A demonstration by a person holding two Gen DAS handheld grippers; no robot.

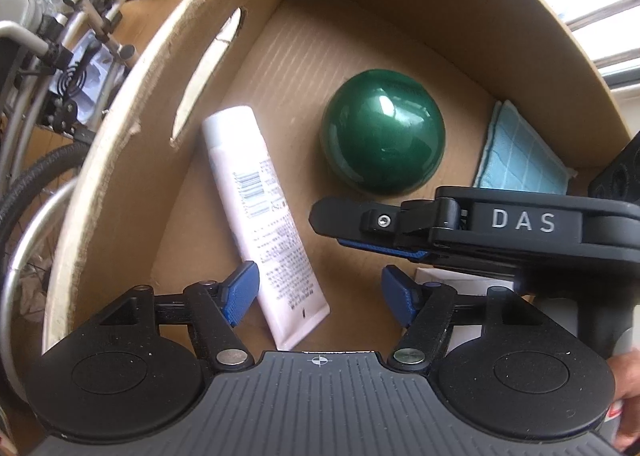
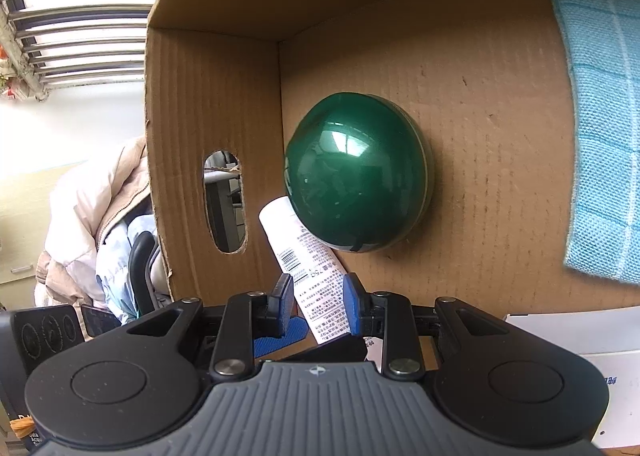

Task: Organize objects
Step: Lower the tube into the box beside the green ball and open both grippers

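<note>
White tube lies flat in the cardboard box, both grippers over it

The white tube (image 1: 264, 224) rests on the floor of the cardboard box (image 1: 120, 184), its long axis running from the left gripper (image 1: 318, 292) away toward the slotted wall, beside the green dome (image 1: 382, 132) — a judgement: released. The left jaws stand spread, touching nothing; the right gripper (image 2: 318, 302) is half-closed, the tube showing between its pads, contact unclear. A blue cloth (image 1: 520, 156) lies against the far wall.
</note>
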